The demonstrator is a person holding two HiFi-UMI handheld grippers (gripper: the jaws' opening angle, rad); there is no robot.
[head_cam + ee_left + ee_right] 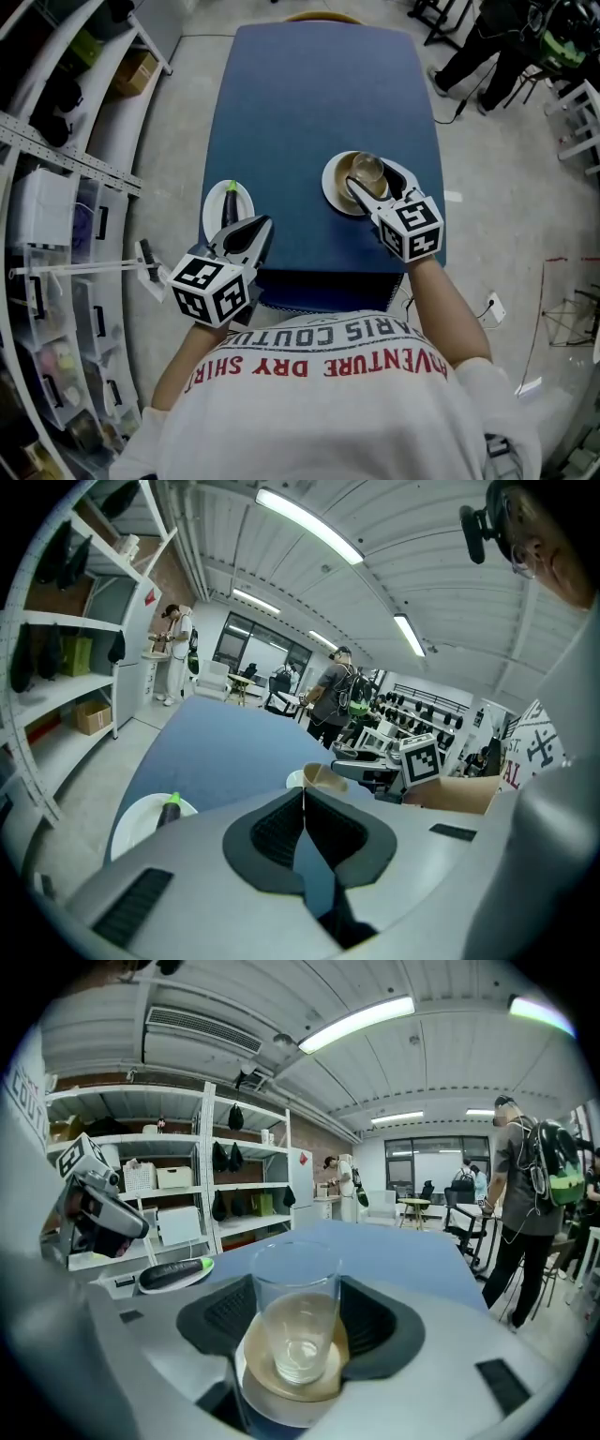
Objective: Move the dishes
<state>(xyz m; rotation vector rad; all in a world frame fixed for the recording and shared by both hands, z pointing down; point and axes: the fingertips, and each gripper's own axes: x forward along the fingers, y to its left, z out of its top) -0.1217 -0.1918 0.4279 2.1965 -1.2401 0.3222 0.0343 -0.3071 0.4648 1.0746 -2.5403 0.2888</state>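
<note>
On the blue table a clear glass stands upright on a tan saucer, which rests on a white plate. My right gripper is open, its jaws on either side of the glass with a little room on both sides. To the left, near the table's front edge, a second white plate holds a dark eggplant with a green stem. My left gripper hovers just in front of that plate, shut and holding nothing. The eggplant lies left of its jaws.
White shelving with boxes runs along the left of the table. A person stands at the far right, and others stand further back in the room. A chair back shows at the table's far end.
</note>
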